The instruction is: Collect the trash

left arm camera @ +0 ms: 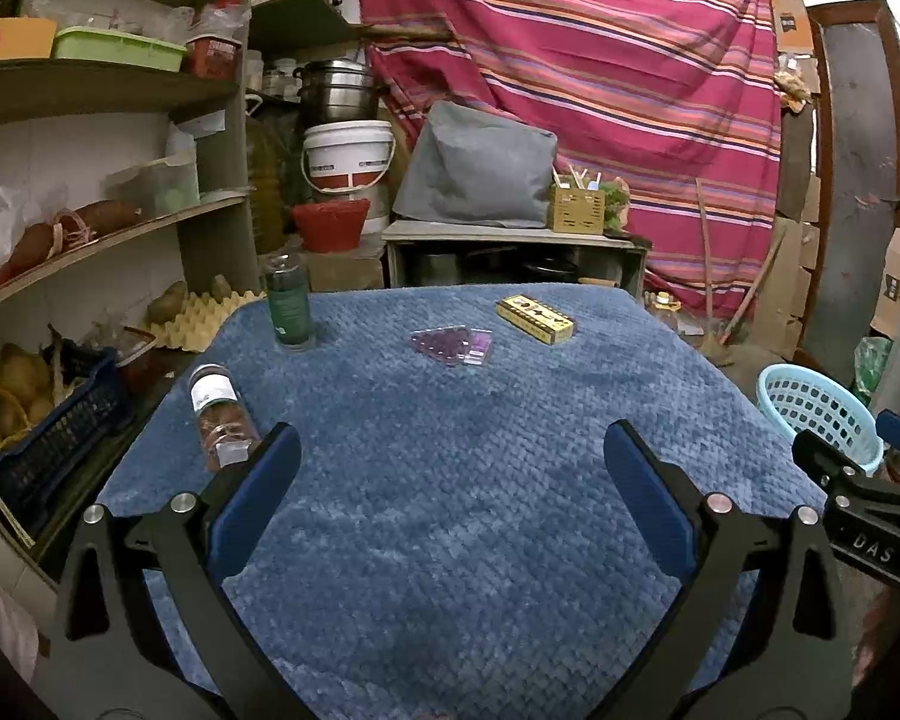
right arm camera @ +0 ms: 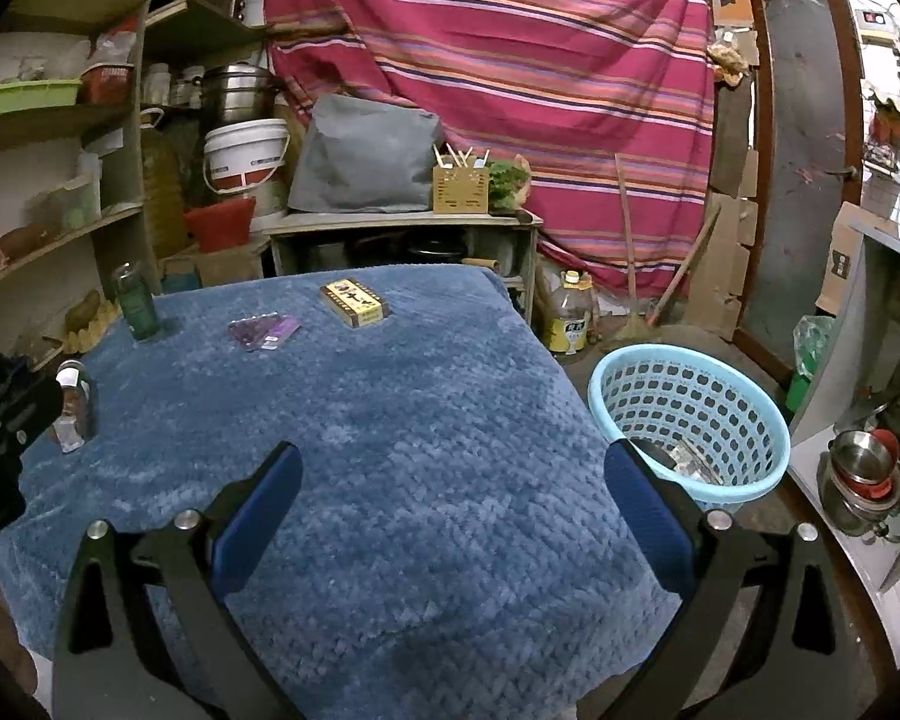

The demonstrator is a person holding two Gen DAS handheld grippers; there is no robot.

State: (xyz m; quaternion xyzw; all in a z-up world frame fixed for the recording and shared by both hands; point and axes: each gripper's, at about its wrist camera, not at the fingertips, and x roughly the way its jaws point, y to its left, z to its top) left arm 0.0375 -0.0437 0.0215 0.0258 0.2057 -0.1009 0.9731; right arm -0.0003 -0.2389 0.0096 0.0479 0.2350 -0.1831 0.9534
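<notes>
On the blue-covered table (left arm camera: 450,450) stand a green bottle (left arm camera: 289,311) upright at the far left, a clear bottle (left arm camera: 219,414) lying on its side near the left edge, purple blister packs (left arm camera: 453,345) and a yellow box (left arm camera: 534,318) at the far side. The same bottle (right arm camera: 135,300), lying bottle (right arm camera: 77,405), packs (right arm camera: 264,330) and box (right arm camera: 354,303) show in the right wrist view. A light blue basket (right arm camera: 690,420) stands on the floor right of the table, with some items inside. My left gripper (left arm camera: 450,474) and right gripper (right arm camera: 450,486) are open and empty above the table's near part.
Shelves (left arm camera: 90,228) with food and crates stand along the left. A low cabinet (left arm camera: 510,252) with a grey bag is behind the table. An oil bottle (right arm camera: 567,324) stands on the floor. Metal bowls (right arm camera: 864,468) are at the right.
</notes>
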